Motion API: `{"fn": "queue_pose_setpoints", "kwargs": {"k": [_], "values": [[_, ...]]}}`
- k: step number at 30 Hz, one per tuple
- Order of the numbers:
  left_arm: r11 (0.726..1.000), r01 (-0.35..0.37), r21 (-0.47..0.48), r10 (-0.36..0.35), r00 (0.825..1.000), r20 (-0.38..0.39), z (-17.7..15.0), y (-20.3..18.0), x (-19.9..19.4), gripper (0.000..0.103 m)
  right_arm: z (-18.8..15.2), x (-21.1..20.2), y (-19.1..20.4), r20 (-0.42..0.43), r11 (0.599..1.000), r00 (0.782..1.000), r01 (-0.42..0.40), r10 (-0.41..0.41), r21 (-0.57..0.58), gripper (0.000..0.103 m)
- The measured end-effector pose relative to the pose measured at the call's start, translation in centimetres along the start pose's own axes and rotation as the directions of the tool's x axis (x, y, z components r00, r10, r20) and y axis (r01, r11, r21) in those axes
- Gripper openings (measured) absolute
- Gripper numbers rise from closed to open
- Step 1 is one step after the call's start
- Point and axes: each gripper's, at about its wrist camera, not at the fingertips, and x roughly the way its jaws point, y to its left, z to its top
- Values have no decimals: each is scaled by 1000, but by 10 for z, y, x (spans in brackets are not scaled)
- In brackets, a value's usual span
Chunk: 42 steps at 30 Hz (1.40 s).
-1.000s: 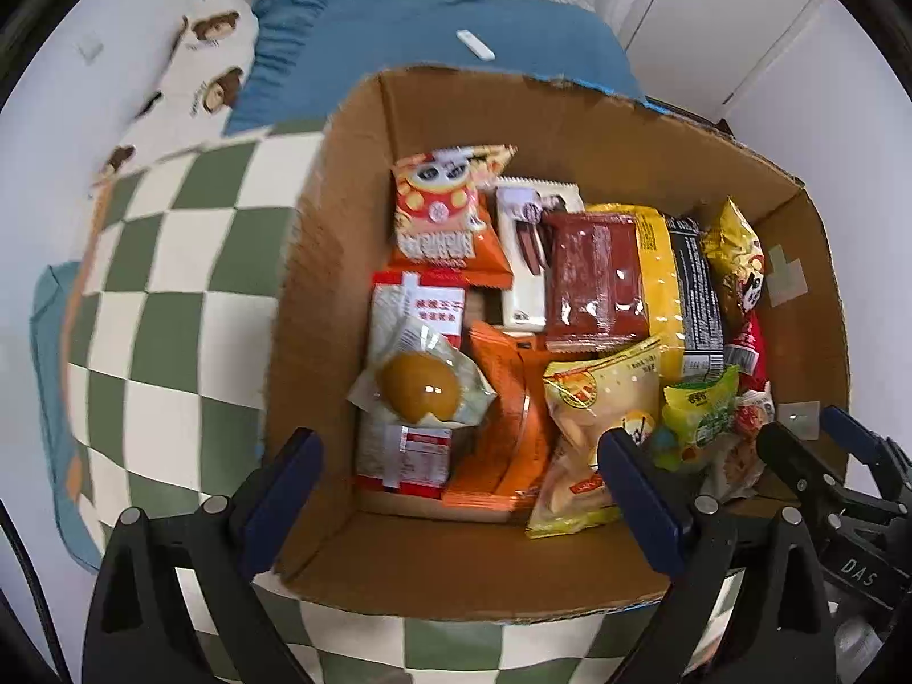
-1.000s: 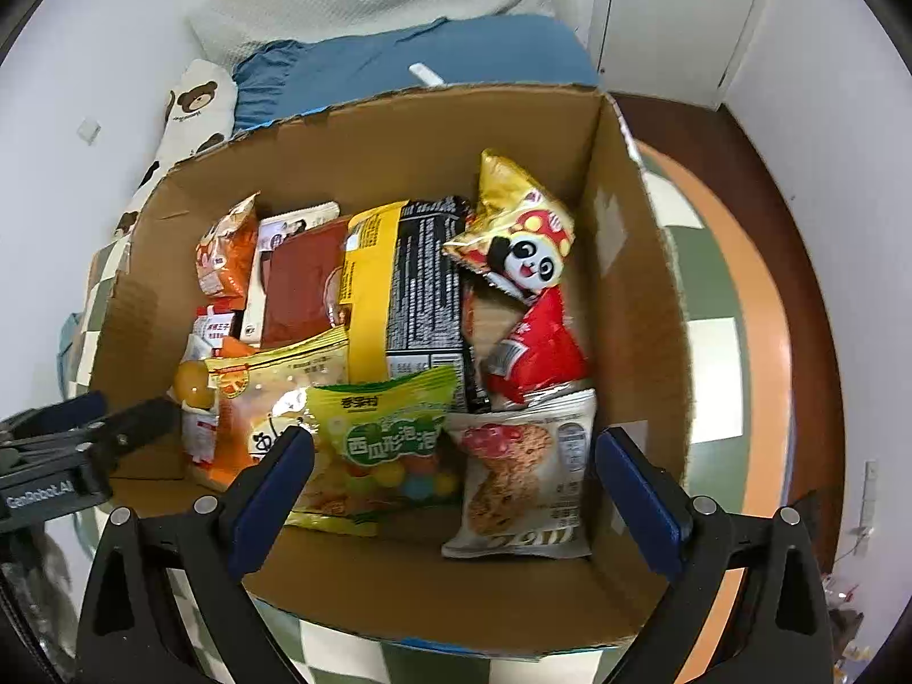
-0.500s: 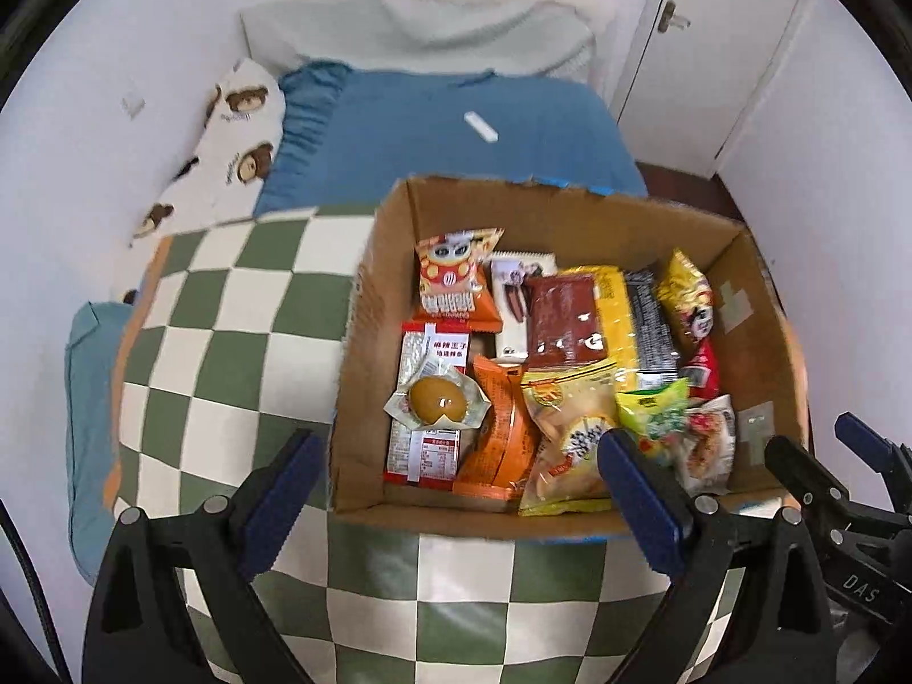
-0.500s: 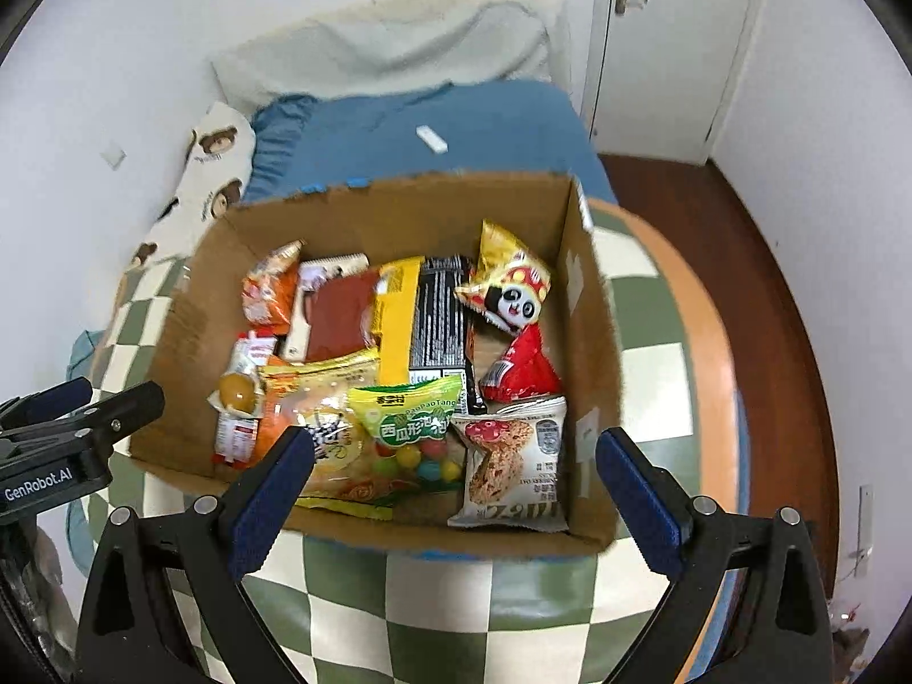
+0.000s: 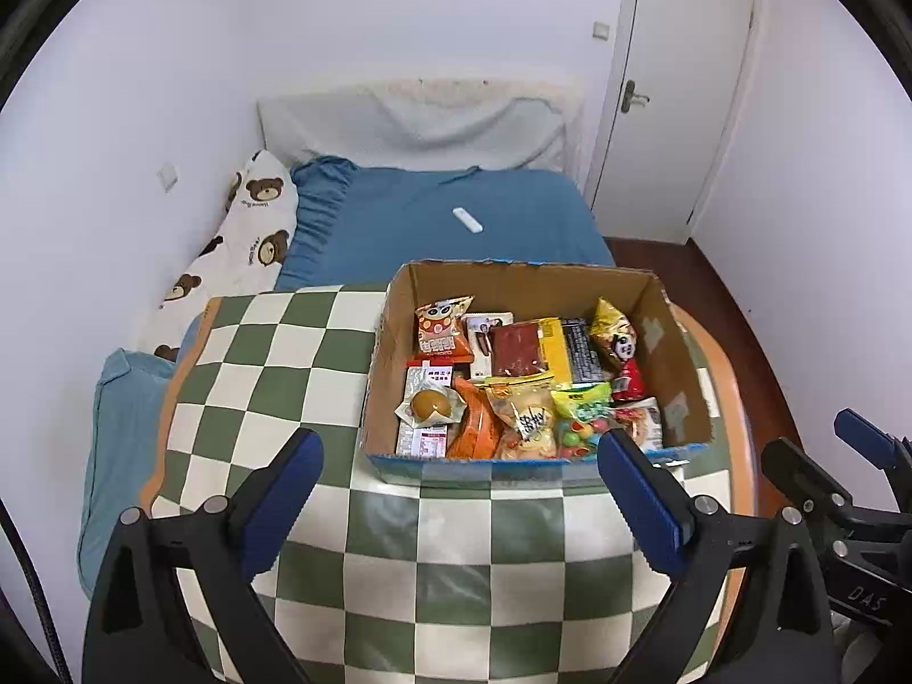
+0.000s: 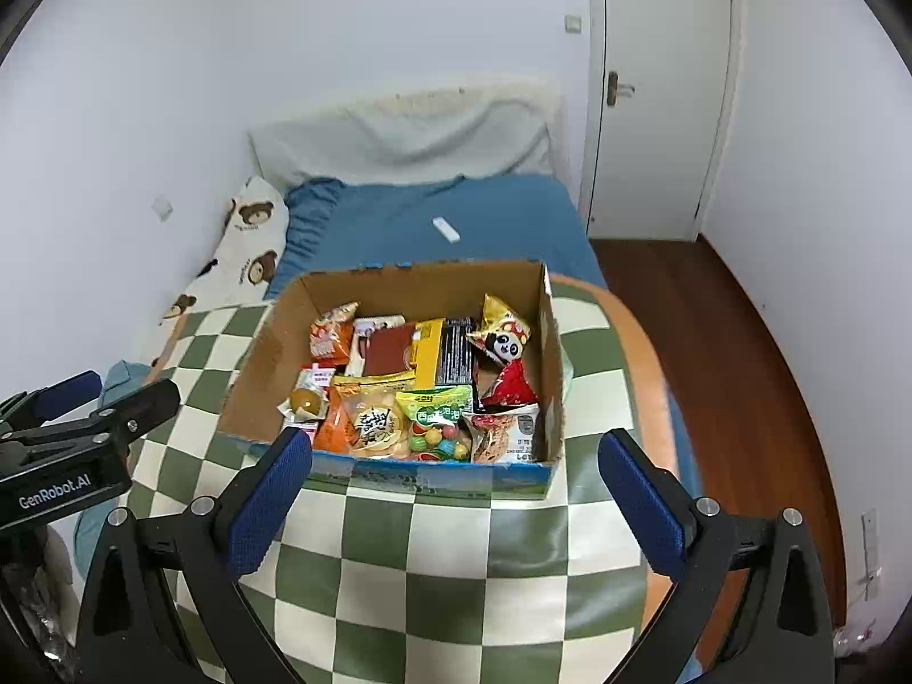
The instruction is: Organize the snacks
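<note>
Both tools up and back from the box, nothing in either.

L tool (image 5: pixel 456 476): blue pads spread wide, empty. Cardboard box (image 5: pixel 393 342) sits just ahead of it, between the fingers' line of sight, slightly right of centre. R tool (image 6: pixel 453 470): also wide apart, empty; box dead ahead, its near blue-printed wall just past the pad tips. Each tool shows at the edge of the other's view: R one at far right of my L cam, L one at far left of my R cam.

Box rests on green/white checked cover (image 5: pixel 273 376) w/ orange border; can't tell what's under the cover. Open top, packed w/ snacks, all inside:
- far left corner: orange cartoon-face bag (image 5: pixel 443 330)
- near left: clear wrap w/ round yellow-brown item (image 5: pixel 430 403) on a red/white pack
- mid far: dark red flat pack (image 5: pixel 516 350), yellow/black pack (image 5: pixel 570 350) beside it
- far right: gold panda bag (image 5: pixel 614 330), tilted; red pouch (image 6: pixel 510 385) just below it
- near row: orange bag (image 5: pixel 476 424), clear yellow chips bag (image 6: pixel 373 419), green candy bag (image 6: pixel 436 416), cookie pack (image 6: pixel 504 430) at near right corner

Beyond box: blue bed (image 5: pixel 427 222), small white object (image 5: pixel 467 220) on it, bear-print pillow (image 5: pixel 251 228) at left, white door (image 6: pixel 655 91) far right.
</note>
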Motion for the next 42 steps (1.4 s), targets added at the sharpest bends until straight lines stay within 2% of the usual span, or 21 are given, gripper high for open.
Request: {"fn": "queue_pose_setpoints", "kwargs": {"k": [7,16,21,22,24,30,42], "values": [[1000,9,-3,-8,999,51,-19,-3,-45,99,-13,-64,4,79,1000,997,-12,14,-19,103],[1000,-6,2,6,993,116,-37,-6,-88,99,-24,-111,10,136,999,990,-34,39,-39,103],[1000,-24,5,23,991,135,-41,-7,-95,99,-27,-115,11,130,998,990,-48,53,-43,103],[1000,-25,6,23,991,134,-41,-7,-95,102,-28,-116,11,132,998,990,-47,53,-45,103],[1000,-25,5,24,991,135,-41,-7,-95,103,-29,-117,10,135,998,990,-46,52,-44,103],[999,-41,-1,41,989,143,-38,-8,-91,103,-28,-113,7,146,999,989,-22,28,-41,103],[996,-84,11,82,989,124,-23,-17,-45,103,-14,-72,-3,148,1000,989,28,-26,-13,103]]}}
